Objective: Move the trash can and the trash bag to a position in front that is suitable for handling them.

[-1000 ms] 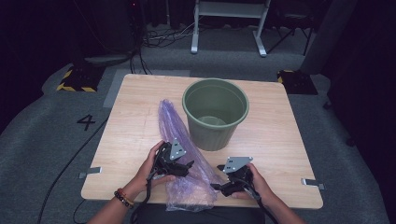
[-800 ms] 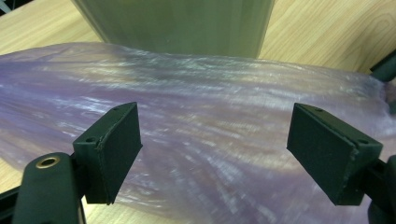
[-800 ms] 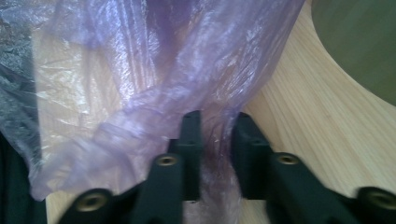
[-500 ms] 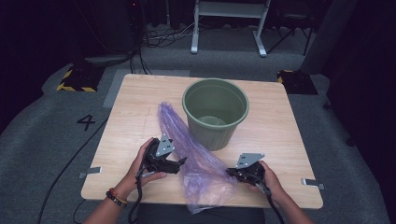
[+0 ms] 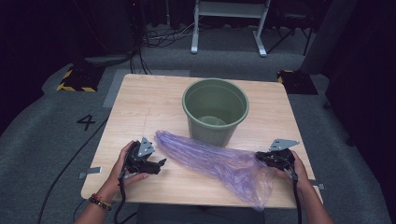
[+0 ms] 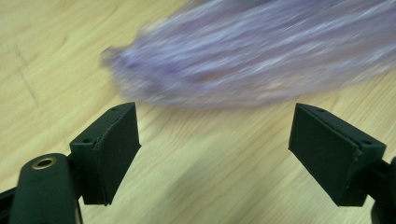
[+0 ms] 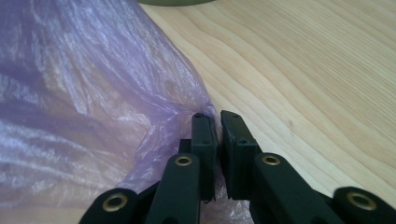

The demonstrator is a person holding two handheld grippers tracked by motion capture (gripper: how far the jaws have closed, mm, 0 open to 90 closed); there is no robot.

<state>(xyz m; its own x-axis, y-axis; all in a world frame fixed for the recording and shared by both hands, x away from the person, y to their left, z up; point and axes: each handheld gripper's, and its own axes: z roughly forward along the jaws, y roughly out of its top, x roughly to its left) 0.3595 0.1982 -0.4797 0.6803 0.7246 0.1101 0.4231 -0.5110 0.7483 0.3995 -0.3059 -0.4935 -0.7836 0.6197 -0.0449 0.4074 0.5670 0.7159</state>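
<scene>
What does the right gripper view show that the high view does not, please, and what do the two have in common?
The right gripper view shows the right gripper with its jaws pinched on an edge of the purple plastic bag. The high view shows the green bucket standing upright beyond the bag, the left gripper near the bag's far end, and the floor. Both show the bag lying on the wooden table.

Left tongs (image 5: 161,163) gape wide; right tongs (image 5: 258,157) have just closed, pinched tight.
</scene>
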